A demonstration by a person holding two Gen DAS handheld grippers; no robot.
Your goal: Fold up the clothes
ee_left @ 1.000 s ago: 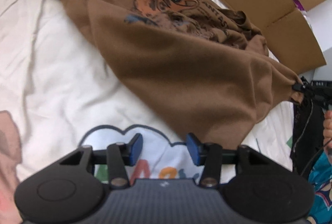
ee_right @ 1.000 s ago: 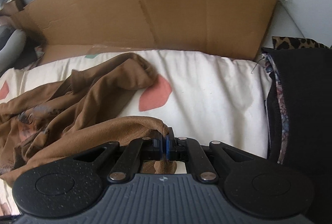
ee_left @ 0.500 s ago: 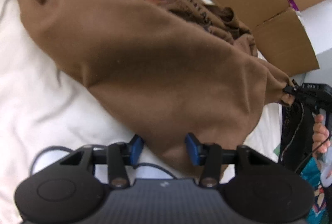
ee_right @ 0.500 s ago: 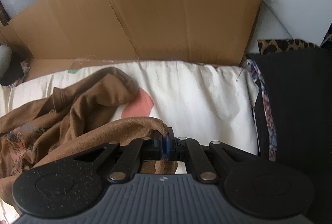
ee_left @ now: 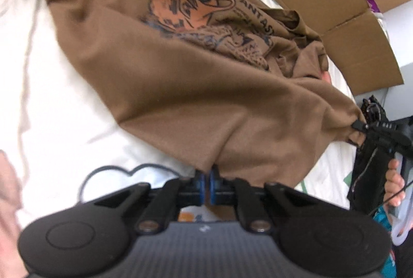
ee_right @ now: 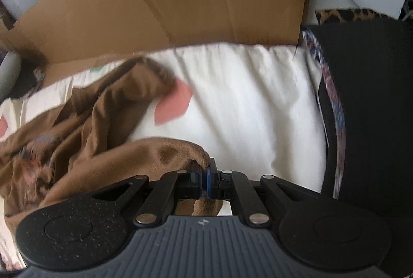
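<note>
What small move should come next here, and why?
Probably draw the two grippers apart and lift a little. The left gripper and right gripper are each shut on the hem of the brown shirt, which lies crumpled on the white bedding, so tension would spread it.

White printed bedsheet (ee_right: 245, 102), flattened cardboard (ee_right: 180, 2) along its far edge, black fabric (ee_right: 374, 110) at right.

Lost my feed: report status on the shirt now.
Left gripper shut on brown printed T-shirt hem. Right gripper shut on another corner. Shirt crumpled on white printed bedsheet. Black garment alongside, not touching.
</note>
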